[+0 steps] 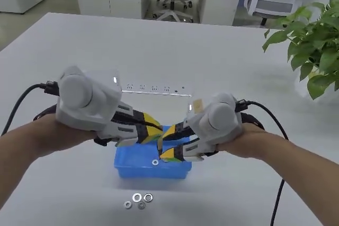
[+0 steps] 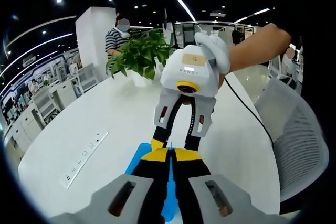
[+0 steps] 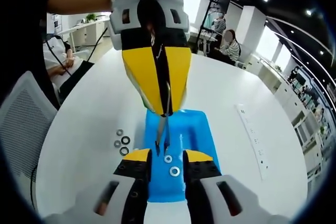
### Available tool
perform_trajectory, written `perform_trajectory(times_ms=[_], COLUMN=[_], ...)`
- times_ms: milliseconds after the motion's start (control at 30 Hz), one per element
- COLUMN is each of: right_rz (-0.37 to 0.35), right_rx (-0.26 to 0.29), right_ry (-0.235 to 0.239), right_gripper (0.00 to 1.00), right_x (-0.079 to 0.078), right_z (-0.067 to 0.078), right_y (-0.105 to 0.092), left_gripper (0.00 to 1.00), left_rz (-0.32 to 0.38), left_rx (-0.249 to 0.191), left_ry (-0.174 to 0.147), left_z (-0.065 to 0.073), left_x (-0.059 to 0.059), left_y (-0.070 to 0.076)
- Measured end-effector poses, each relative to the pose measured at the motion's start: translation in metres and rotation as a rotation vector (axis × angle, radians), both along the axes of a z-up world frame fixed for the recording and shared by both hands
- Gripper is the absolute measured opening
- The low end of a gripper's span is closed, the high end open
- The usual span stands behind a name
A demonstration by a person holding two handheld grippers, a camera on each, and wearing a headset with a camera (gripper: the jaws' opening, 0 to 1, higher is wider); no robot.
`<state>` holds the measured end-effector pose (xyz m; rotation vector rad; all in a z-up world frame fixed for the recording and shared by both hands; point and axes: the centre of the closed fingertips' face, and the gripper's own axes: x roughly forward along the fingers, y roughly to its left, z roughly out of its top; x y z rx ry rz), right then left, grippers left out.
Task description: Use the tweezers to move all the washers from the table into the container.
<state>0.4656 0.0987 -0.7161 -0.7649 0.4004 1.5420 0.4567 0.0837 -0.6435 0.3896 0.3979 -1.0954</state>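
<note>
Progress looks about a third: two washers (image 3: 168, 158) lie in the blue container (image 3: 202, 129), four loose washers (image 3: 125, 140) wait on the table (image 3: 79, 145) beside it, your left gripper (image 3: 165, 109) clamps the tweezers (image 3: 159, 136) above the container, and your right gripper (image 3: 168, 154) holds its jaws apart.

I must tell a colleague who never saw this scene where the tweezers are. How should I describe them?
On the white table, find the blue container in front of the person. The tweezers are the thin metal pair clamped between the yellow jaws of the left gripper, tips down over the container; nothing else there is so slender.
</note>
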Motion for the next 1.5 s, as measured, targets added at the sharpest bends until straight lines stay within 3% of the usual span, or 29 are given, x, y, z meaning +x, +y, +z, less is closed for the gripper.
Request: perform_trajectory(times_ms=[533,1000,1500], right_rz=[-0.118,-0.215,-0.301], right_rx=[0.003,0.036,0.075], right_ry=[0.01,0.046,0.102], right_gripper=[0.37,0.53,0.65], right_x=[-0.013,-0.022,-0.037], right_z=[0.009,0.008,0.004], right_y=[-0.028,-0.043,-0.057], left_gripper=[0.05,0.05,0.05], left_rz=[-0.022,-0.033,-0.048], left_rx=[0.008,0.012,0.014], left_ry=[0.015,0.034,0.052], left_z=[0.003,-0.01,-0.029], left_x=[-0.025,-0.04,-0.05], left_y=[0.001,0.005,0.004])
